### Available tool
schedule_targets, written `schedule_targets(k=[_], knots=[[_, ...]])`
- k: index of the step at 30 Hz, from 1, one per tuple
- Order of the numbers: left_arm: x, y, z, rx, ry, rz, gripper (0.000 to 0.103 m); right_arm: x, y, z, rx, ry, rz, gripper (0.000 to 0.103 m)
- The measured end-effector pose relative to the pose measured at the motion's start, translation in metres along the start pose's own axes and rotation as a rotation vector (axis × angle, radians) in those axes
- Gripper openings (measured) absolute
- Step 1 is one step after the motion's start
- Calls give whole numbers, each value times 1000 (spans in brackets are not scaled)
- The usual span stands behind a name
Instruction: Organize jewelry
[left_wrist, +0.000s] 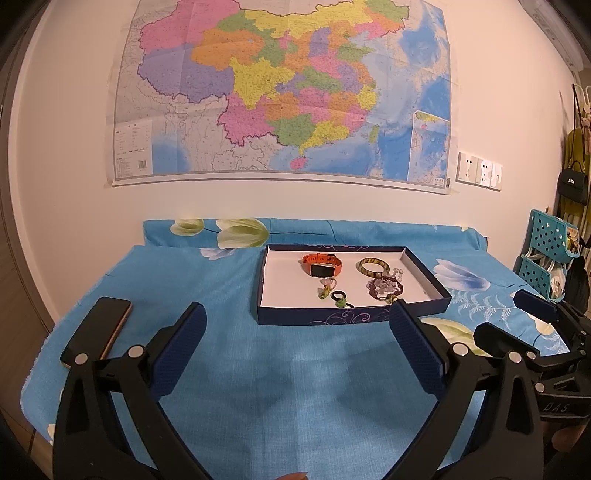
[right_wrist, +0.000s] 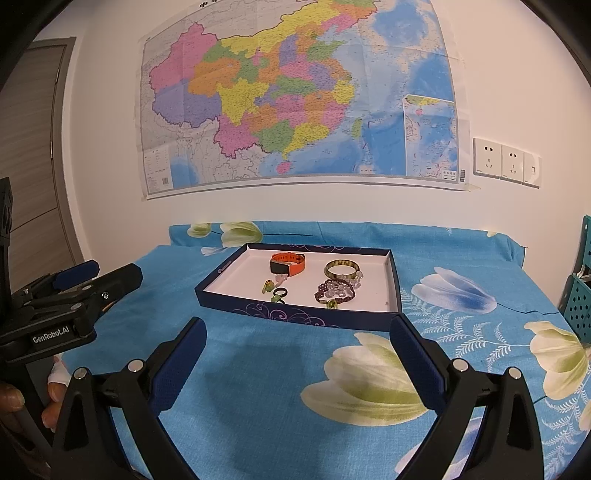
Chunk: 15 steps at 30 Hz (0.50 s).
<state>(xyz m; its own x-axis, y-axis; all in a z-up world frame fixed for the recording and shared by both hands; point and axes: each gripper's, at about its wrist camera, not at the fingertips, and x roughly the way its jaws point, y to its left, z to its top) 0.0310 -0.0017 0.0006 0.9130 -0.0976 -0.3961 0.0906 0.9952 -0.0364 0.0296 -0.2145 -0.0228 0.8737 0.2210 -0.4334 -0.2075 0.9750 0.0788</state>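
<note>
Both the left hand-held gripper (left_wrist: 297, 325) and right hand-held gripper (right_wrist: 298, 338) are held spread and empty; the jewelry lies ahead in the box (right_wrist: 295, 314) on the table, slightly nearer the left

a bright blue floral tablecloth (right_wrist: 258, 387) printed with white-green tulips and pale fern sprigs covers the table. the shallow navy cardboard box (left_wrist: 317, 316), white inside, bears lilac swirls on its front wall. in it lie an orange silicone smartwatch band with a black face (left_wrist: 322, 264), a yellow-brown mottled bangle (left_wrist: 373, 266), a maroon beaded bracelet (left_wrist: 384, 288) and small green-and-black rings (left_wrist: 339, 298). both tools have black frames with dark blue textured pads (left_wrist: 184, 347).
</note>
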Motion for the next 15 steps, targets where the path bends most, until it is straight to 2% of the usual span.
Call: schedule_targets(k=[15], knots=[[2,2,0,-2,6,-4,97,1,0,0,0,2,-1,96]])
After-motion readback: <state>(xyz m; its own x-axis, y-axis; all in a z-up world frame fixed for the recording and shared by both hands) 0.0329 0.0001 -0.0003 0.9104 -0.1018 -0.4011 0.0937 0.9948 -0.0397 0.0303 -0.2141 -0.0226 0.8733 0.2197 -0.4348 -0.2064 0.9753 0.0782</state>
